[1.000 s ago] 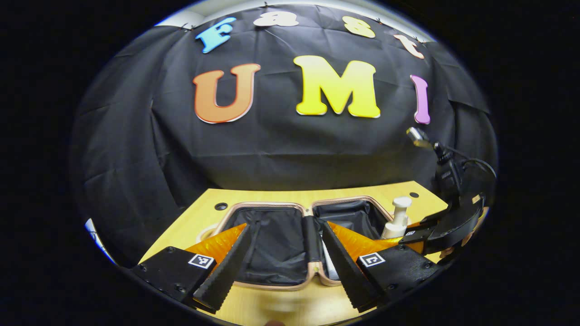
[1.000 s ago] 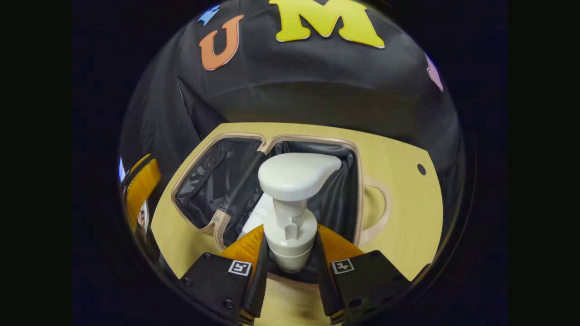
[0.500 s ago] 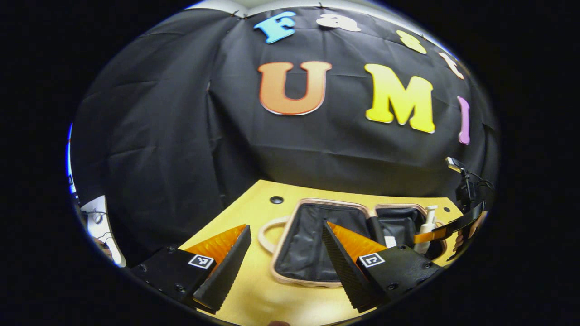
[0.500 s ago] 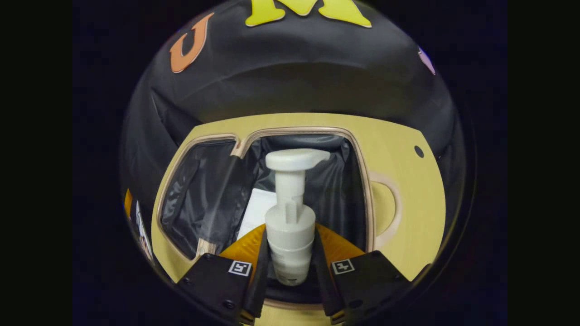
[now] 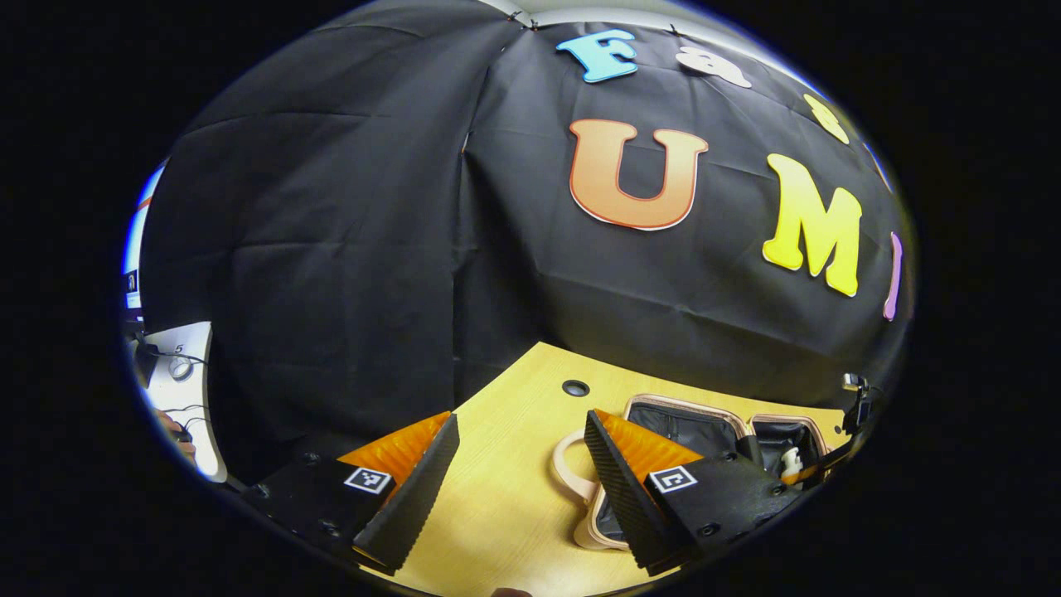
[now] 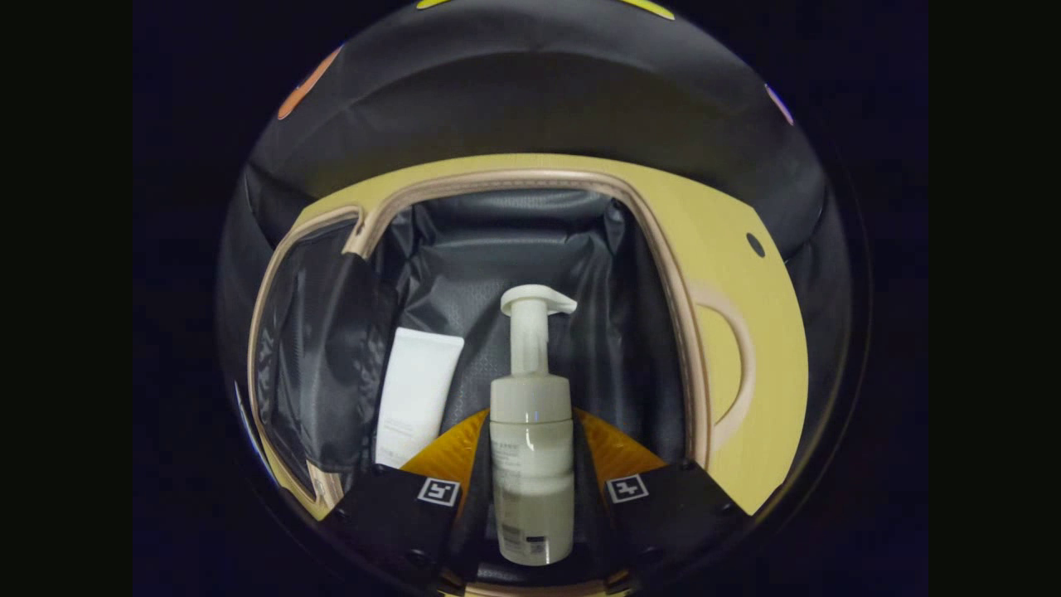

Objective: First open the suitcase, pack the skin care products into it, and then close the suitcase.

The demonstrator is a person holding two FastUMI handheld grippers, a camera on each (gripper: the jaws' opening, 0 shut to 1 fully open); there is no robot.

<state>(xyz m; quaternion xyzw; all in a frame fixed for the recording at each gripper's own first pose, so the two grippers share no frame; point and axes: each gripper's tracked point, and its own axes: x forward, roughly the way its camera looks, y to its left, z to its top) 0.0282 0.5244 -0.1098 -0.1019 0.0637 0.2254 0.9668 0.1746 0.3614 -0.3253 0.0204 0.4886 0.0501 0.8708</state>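
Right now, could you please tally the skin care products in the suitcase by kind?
Pump bottle: 1, in the right gripper
Tube: 1, lying in the suitcase
Total: 2

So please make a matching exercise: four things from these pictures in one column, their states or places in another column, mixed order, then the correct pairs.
Things:
1. pump bottle
2. white tube
3. left hand-held gripper
4. suitcase

States:
A. open, holding nothing
B. lying in the black lining
C. held between the right hand-held gripper fingers
D. lying open on the wooden table

Pairs: 1-C, 2-B, 3-A, 4-D
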